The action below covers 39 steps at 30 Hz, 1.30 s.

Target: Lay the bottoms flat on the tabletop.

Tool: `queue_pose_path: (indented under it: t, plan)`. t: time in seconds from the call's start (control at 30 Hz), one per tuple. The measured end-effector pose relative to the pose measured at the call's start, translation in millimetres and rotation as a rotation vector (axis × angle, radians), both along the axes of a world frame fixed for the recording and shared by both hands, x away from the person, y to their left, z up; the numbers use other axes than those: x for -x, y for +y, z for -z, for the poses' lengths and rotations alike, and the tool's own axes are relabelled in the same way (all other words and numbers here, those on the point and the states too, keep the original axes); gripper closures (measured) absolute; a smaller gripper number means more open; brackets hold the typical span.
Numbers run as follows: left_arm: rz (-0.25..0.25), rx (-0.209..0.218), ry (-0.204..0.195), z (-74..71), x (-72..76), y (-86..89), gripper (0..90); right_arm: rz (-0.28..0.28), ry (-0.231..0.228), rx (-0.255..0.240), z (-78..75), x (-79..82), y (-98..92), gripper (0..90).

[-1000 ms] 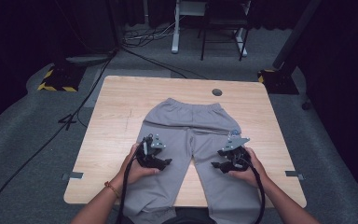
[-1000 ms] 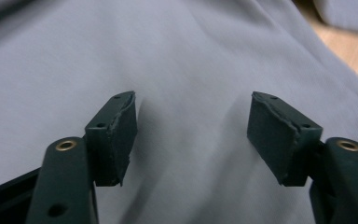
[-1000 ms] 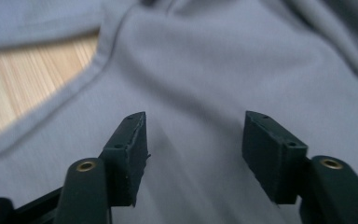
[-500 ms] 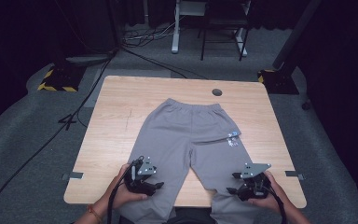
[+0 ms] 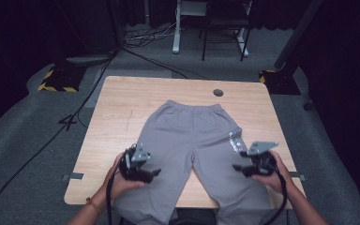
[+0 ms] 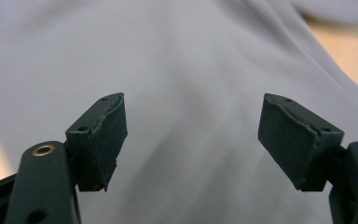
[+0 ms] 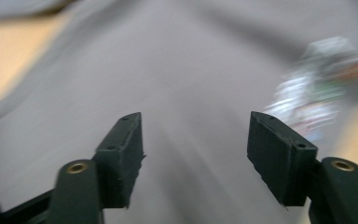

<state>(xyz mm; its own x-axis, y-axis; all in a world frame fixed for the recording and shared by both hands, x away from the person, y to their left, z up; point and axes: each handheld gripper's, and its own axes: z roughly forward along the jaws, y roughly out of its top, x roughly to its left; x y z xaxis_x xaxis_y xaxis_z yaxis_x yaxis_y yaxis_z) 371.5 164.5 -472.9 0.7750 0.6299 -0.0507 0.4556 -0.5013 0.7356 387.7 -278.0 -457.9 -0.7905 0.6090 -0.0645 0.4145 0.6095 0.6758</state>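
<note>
Grey cotton sweatpants (image 5: 194,140) spread flat on pale wooden table (image 5: 122,108), ready for folding; left gripper (image 5: 155,172) and right gripper (image 5: 236,167) both released, poised over legs.

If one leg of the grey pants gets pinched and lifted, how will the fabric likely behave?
The grey pants lie flat on the table with soft creases, so they will probably drape limply and sag rather than hold shape. The cloth looks thin and light, so lifting should be easy. The leg ends hang over the near edge, so a push may bunch or slide them.
</note>
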Motion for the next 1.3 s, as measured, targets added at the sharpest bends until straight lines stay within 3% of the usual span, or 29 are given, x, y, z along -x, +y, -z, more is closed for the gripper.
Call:
queue_pose_path:
  t: [0.07, 0.13, 0.17, 0.2, 0.23, 0.3, 0.37, 0.43, 0.53, 0.6, 0.77, 1.0, 1.07, 1.2, 1.23, 1.3]
  plan:
    - [-0.046, 0.024, 0.004, -0.7, -26.6, -0.9, 25.8, 0.079, -0.025, -0.005, 1.9, -30.4, 2.4, 41.9]
    - [-0.052, 0.045, 0.042, 2.0, -50.8, -5.6, 28.7, 0.127, -0.036, -0.033, 4.2, -55.8, 6.3, 44.3]
    - [-0.063, 0.016, 0.040, 4.0, -60.6, -10.1, 28.1, 0.155, -0.047, -0.025, 5.8, -67.0, 9.3, 44.6]
    - [-0.063, 0.016, 0.040, 4.0, -60.6, -10.1, 28.2, 0.176, -0.048, -0.037, 7.7, -77.3, 11.3, 46.1]
    - [-0.067, -0.015, 0.056, 8.6, -77.8, -19.0, 28.3, 0.186, -0.032, -0.055, 10.2, -87.2, 12.6, 46.3]
    - [-0.095, -0.037, 0.062, 13.6, -91.0, -29.0, 28.3, 0.204, -0.017, -0.047, 15.6, -104.6, 16.6, 46.2]
    - [-0.114, -0.045, 0.099, 18.9, -102.5, -38.2, 28.1, 0.225, 0.017, -0.049, 22.1, -119.6, 19.5, 45.8]
    - [-0.120, -0.091, 0.060, 22.4, -110.5, -46.9, 26.0, 0.231, 0.046, -0.043, 28.0, -131.1, 23.0, 45.8]
    - [-0.135, -0.072, 0.073, 21.9, -123.7, -53.9, 26.1, 0.242, 0.049, -0.030, 31.2, -144.6, 28.4, 45.2]
    - [-0.151, -0.096, 0.046, 23.2, -132.1, -57.3, 26.1, 0.255, 0.045, -0.015, 30.4, -153.8, 31.8, 45.5]
    - [-0.204, -0.068, 0.028, 26.3, -152.9, -59.9, 25.4, 0.291, 0.057, -0.008, 29.5, -179.7, 40.4, 44.6]
    - [-0.288, -0.091, 0.048, 24.2, -180.0, -58.7, 23.2, 0.382, 0.033, -0.011, 30.7, -203.4, 48.7, 41.8]
    - [-0.314, -0.097, 0.071, 22.7, -184.5, -59.3, 21.3, 0.406, 0.004, 0.018, 30.2, -207.2, 47.9, 41.8]
    - [-0.286, -0.160, 0.118, 14.9, -180.6, -61.8, 21.2, 0.456, -0.007, 0.068, 26.9, -208.2, 47.3, 43.7]
    - [-0.272, -0.154, 0.109, 13.6, -175.4, -61.1, 21.3, 0.448, -0.005, 0.072, 25.2, -205.8, 46.9, 42.9]
    - [-0.194, -0.137, 0.081, 10.8, -158.1, -59.8, 21.7, 0.410, -0.021, 0.030, 19.6, -194.7, 44.4, 41.9]
